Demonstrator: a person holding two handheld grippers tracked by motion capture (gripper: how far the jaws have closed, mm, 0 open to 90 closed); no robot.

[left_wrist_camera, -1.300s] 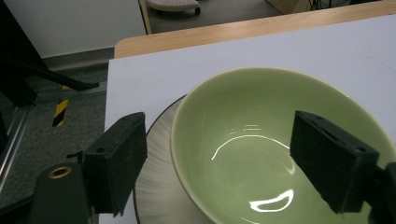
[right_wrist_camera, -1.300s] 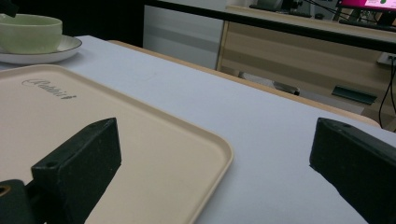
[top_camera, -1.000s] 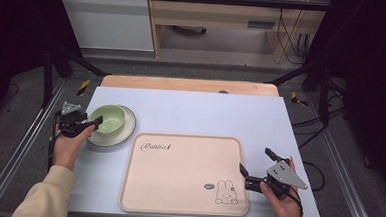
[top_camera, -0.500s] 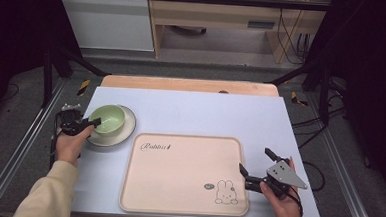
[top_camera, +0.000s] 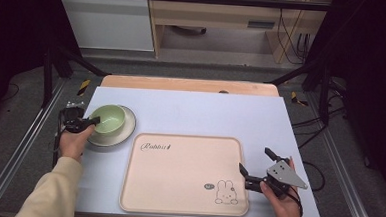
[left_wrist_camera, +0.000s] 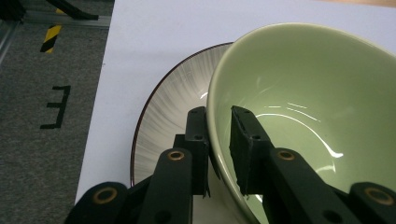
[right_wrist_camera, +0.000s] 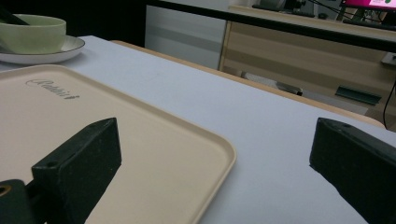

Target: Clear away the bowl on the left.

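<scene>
Left gripper pinching bowl rim, one jaw inside, one outside.
Bowl is pale green, glossy, empty; sits on plate just left of tray. Right gripper spread wide, holding nothing, at tray's right edge, well apart from bowl.

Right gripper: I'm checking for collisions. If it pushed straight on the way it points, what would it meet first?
Probably the tray's right rim, close ahead of the open right gripper; depth is uncertain.
</scene>
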